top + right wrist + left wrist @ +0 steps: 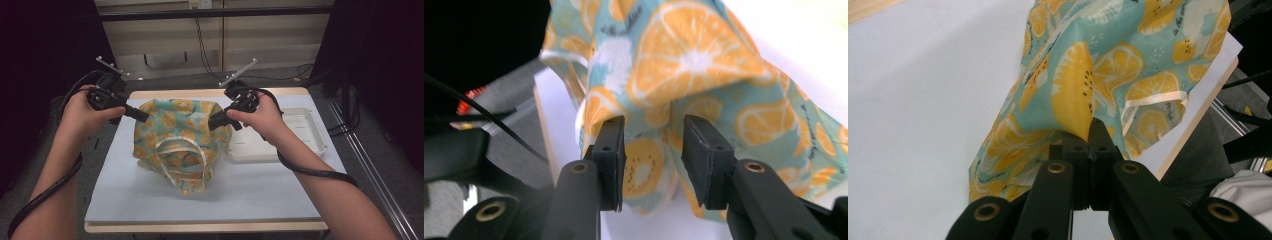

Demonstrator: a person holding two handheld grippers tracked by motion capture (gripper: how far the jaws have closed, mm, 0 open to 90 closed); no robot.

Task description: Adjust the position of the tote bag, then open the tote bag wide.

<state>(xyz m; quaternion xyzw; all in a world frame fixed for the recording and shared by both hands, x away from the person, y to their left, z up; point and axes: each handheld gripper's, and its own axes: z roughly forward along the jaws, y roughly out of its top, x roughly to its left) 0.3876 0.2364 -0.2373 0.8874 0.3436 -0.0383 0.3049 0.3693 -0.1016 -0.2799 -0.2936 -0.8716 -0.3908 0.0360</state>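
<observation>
A teal cloth bag (172, 132) printed with orange slices, with cream handles (200, 155), sits slumped on the white mat (250, 190). My left gripper (142, 116) is at the bag's upper left edge. In the left gripper view its jaws (1091, 132) are shut on a pinch of the bag's fabric (1098, 65). My right gripper (212, 121) is at the bag's upper right edge. In the right gripper view it (654, 135) stands open, its pads apart, with a fold of the bag (694, 65) in the gap and untouched by them.
A shallow white tray (314, 131) lies on the mat right of the bag, under my right wrist. The wooden table edge (200, 227) runs along the front. Black cables trail from both grippers off the table's sides.
</observation>
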